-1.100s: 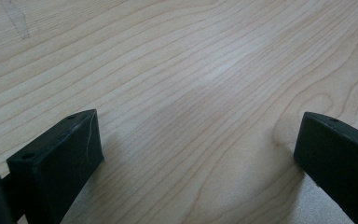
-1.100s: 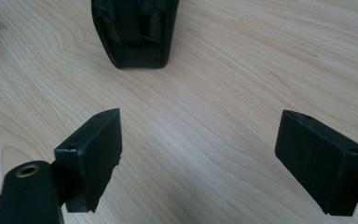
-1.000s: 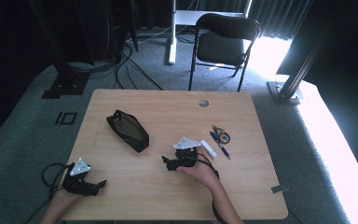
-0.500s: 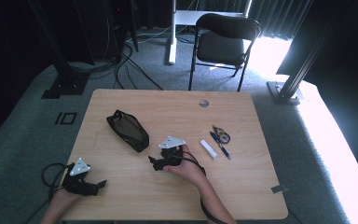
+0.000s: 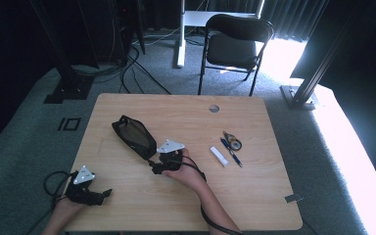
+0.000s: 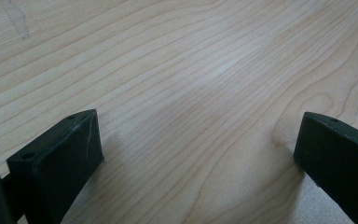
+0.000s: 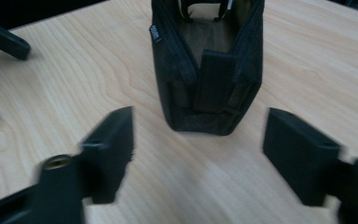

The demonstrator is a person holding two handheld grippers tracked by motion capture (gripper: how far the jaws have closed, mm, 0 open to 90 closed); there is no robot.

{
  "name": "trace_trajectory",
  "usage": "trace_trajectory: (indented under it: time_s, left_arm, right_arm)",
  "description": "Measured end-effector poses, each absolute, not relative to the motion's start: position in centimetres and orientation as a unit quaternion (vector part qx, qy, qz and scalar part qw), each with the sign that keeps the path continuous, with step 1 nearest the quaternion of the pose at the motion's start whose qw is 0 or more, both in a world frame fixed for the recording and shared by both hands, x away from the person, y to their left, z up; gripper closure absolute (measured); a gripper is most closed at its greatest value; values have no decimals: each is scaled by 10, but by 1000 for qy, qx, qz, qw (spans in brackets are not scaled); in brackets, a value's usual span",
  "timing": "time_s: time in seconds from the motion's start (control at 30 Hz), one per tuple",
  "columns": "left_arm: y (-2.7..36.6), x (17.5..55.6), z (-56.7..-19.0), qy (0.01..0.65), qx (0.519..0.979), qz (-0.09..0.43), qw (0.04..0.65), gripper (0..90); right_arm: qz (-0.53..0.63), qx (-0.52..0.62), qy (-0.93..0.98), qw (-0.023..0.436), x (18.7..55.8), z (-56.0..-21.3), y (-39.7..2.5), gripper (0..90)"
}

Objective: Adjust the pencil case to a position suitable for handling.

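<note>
Both grippers stand spread: the right gripper (image 7: 198,140) faces the near end of the black pouch (image 7: 207,65) mid-table; the left gripper (image 6: 193,154) rests on bare wooden table (image 6: 177,70)

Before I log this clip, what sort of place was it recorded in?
Probably a studio or lab set up for recording, not a home. A bare wooden table stands on grey carpet, dark curtains hang behind a folding chair, and black metal stands and loose cables surround it.
</note>
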State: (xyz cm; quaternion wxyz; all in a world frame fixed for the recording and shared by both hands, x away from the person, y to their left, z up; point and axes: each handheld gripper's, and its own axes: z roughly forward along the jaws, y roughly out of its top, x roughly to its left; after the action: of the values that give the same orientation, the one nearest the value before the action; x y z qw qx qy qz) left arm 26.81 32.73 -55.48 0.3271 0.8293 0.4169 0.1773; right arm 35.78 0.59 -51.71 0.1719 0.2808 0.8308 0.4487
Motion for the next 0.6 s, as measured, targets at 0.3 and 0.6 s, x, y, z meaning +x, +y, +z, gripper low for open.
trace_trajectory:
  time_s: [0.3,0.6]
  left_arm:
    - [327,268,-555,417,829,177,327,11]
    - [327,268,-555,417,829,177,327,11]
  right_arm:
    - [443,287,831,174,369,-518,15,473]
    - [446,318,823,148,381,-518,23,656]
